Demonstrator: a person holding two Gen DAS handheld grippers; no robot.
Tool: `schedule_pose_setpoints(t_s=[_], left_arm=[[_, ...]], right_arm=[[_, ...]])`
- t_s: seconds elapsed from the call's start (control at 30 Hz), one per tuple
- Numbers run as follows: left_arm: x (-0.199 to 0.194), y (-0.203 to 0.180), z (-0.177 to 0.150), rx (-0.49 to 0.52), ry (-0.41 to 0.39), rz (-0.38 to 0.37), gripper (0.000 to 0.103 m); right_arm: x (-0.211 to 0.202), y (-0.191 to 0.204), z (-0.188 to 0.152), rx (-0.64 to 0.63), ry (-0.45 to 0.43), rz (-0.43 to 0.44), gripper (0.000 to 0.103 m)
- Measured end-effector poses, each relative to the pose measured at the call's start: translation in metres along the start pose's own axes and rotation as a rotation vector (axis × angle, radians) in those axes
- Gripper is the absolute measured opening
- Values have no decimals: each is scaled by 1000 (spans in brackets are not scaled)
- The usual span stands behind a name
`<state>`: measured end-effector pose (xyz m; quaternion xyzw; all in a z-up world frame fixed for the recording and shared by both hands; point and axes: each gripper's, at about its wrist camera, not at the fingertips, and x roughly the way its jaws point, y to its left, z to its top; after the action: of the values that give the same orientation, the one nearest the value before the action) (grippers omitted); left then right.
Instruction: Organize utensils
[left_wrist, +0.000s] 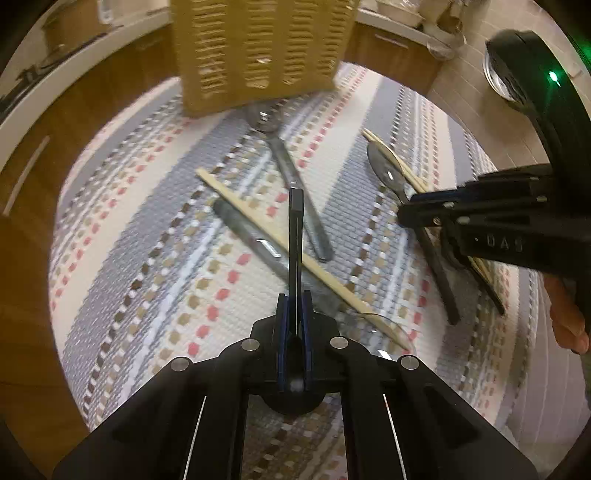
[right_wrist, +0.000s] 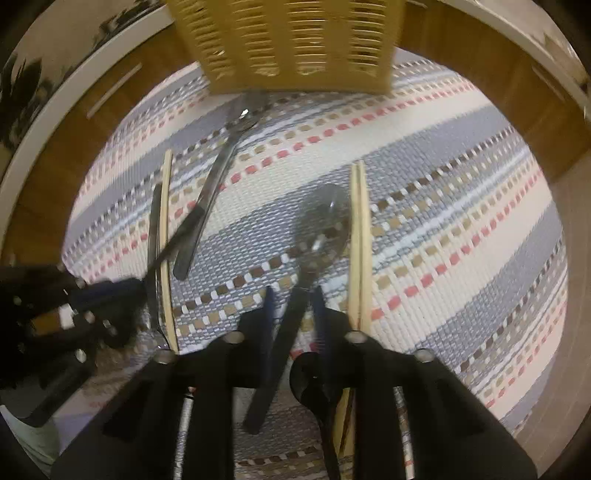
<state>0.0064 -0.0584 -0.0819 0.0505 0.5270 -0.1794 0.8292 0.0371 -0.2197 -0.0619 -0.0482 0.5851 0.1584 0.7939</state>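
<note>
**Both grippers down on the cutlery, basket waiting behind**

The left gripper (left_wrist: 296, 206) has its 2 jaws pressed together into a single dark blade, poised over the crossing of a pale wooden chopstick (left_wrist: 258, 221) and a grey metal utensil with a flat handle (left_wrist: 255, 243); whether it pinches either one cannot be told, since nothing shows between the tips. The right gripper (right_wrist: 291, 295) has its blue-edged jaws nearly together around the dark handle of a shiny metal spoon (right_wrist: 325, 221), apparently clamped on it, with a pair of pale wooden chopsticks (right_wrist: 358, 236) lying just beside the right jaw.

To do this step well, I judge each grip should be checked before lifting: the spoon handle is slim and could pivot, so raise it straight up, clear of the chopstick pair, then carry it to the tan slotted plastic basket (right_wrist: 295, 44) standing upright at the far edge of the striped woven mat (right_wrist: 461, 184).

The left wrist view shows a second metal spoon (left_wrist: 288, 173) whose bowl lies against the basket's foot, the person's fingers (left_wrist: 569, 321) on the right tool, and a green lamp on its body. The right wrist view alone shows the handle sitting between the right jaws.
</note>
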Motion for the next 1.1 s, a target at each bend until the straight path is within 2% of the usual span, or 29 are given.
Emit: schedule_pose_setpoints(t_s=[0.1, 0.27, 0.4, 0.5, 0.7, 0.83, 0.97, 1.03, 1.1], left_arm=[[-9, 17, -6, -95, -46, -21, 5], [-26, 54, -19, -301, -93, 6, 5], [-23, 73, -27, -414, -70, 11, 5], [-25, 78, -29, -396, -57, -2, 6], [-22, 80, -19, -307, 26, -35, 9], [-16, 72, -10, -181, 108, -26, 10], [-10, 68, 1, -126, 189, -25, 12], [-7, 66, 6, -96, 231, -41, 23], [-2, 63, 14, -78, 274, -64, 28]], right_arm=[[1, 8, -3, -24, 3, 69, 9], [7, 13, -2, -2, 3, 77, 10], [8, 14, -1, 27, 14, 62, 10], [6, 18, -5, 15, 21, 35, 10], [9, 20, -4, 14, 71, 46, 12], [9, 15, -2, 1, 137, 74, 15], [13, 9, 7, 9, 211, 97, 15], [16, 7, 14, 28, 252, 106, 15], [17, 7, 19, 33, 278, 101, 15]])
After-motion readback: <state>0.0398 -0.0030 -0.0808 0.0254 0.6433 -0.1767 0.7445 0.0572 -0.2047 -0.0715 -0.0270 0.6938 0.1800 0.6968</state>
